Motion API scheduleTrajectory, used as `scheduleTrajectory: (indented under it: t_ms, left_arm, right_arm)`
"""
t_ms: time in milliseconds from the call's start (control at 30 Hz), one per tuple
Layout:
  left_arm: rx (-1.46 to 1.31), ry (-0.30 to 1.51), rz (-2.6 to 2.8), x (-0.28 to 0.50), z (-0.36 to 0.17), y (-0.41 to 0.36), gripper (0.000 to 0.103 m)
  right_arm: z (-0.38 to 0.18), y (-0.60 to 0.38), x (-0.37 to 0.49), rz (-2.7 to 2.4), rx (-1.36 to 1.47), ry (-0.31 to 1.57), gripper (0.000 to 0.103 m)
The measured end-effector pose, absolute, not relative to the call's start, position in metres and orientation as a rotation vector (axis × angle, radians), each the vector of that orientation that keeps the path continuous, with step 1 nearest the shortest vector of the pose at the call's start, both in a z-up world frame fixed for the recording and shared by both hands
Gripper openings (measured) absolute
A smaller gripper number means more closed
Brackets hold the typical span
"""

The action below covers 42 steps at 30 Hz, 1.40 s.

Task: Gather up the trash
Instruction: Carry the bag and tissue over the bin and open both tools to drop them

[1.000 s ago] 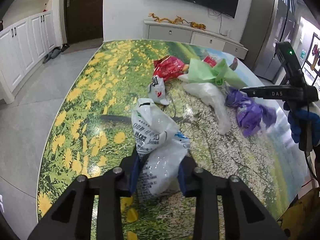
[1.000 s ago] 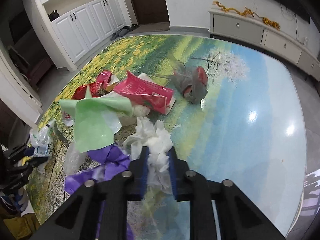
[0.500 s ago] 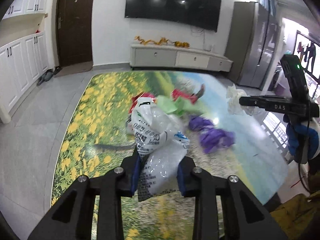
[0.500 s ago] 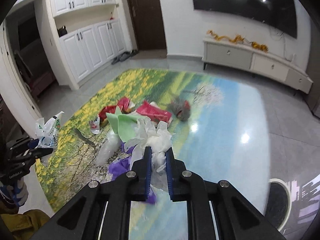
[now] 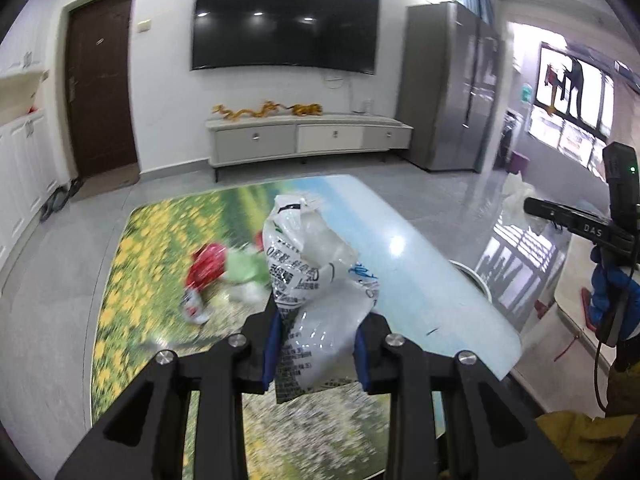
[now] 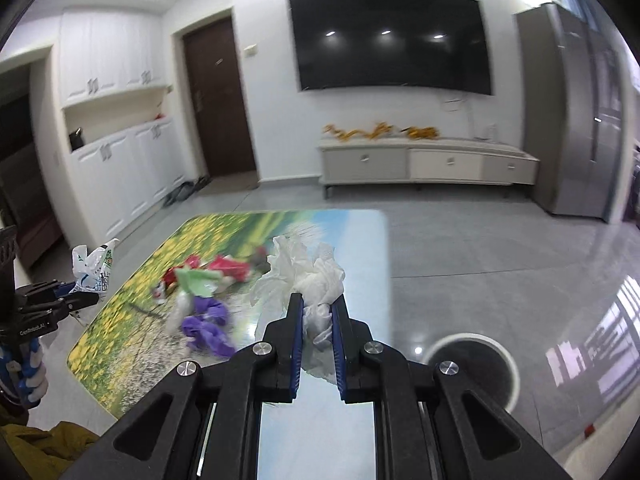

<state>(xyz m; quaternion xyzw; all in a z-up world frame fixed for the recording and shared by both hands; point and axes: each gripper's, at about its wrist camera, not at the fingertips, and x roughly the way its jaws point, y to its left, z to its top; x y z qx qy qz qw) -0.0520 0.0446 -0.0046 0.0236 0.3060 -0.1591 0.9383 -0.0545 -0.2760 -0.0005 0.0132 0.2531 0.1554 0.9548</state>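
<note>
My left gripper [image 5: 318, 354] is shut on a printed white plastic bag [image 5: 316, 264] and holds it high above the table; the bag also shows in the right wrist view [image 6: 94, 266]. My right gripper [image 6: 317, 340] is shut on a crumpled white tissue wad [image 6: 308, 276], lifted over the table's right side; the wad also shows in the left wrist view [image 5: 518, 196]. On the flower-print table [image 6: 132, 320] lie red wrappers [image 6: 228, 268], a green sheet [image 6: 194, 282], a clear bag [image 6: 178, 310] and purple plastic [image 6: 208, 326].
A round white-rimmed bin [image 6: 472, 366] stands on the floor right of the table; its rim shows in the left wrist view [image 5: 474, 278]. A TV cabinet [image 6: 424, 164], a fridge [image 6: 576, 116] and white cupboards [image 6: 120, 176] line the walls.
Both grippers have risen well above the table with their loads. The right gripper has carried the tissue wad off the pile toward the table's right side, and the bin has come into view.
</note>
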Motion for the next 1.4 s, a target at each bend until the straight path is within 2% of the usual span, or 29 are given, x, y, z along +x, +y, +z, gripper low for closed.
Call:
scheduleTrajectory:
  t_ms: [233, 467, 800, 1133, 1200, 1267, 1333, 1400]
  left_arm:
    - [0.123, 0.63, -0.452, -0.025, 0.02, -0.032, 0.029]
    - [0.228, 0.702, -0.591, 0.018, 0.013, -0.136, 0.029]
    - [0.329, 0.89, -0.69, 0.097, -0.044, -0.272, 0.029]
    - [0.318, 1.056, -0.701, 0.168, -0.1, -0.345, 0.031]
    - [0.283, 1.106, -0.715, 0.178, -0.113, -0.356, 0.035]
    - [0.265, 1.132, -0.713, 0.186, -0.123, -0.367, 0.044]
    - [0.236, 1.154, -0.708, 0.193, -0.129, -0.373, 0.048]
    - [0.198, 1.172, -0.711, 0.197, -0.13, -0.374, 0.049]
  right_arm:
    - [-0.01, -0.346, -0.072, 0.161, 0.131, 0.481, 0.013]
    - [-0.055, -0.401, -0.055, 0.047, 0.244, 0.551, 0.013]
    - [-0.123, -0.469, -0.001, -0.051, 0.354, 0.692, 0.014]
    - [-0.172, -0.499, 0.068, -0.072, 0.373, 0.797, 0.015]
    - [-0.18, -0.506, 0.079, -0.08, 0.38, 0.817, 0.016]
    - [-0.188, -0.511, 0.086, -0.089, 0.375, 0.833, 0.024]
    - [-0.196, -0.513, 0.091, -0.099, 0.371, 0.849, 0.045]
    - [-0.203, -0.514, 0.096, -0.115, 0.369, 0.865, 0.046]
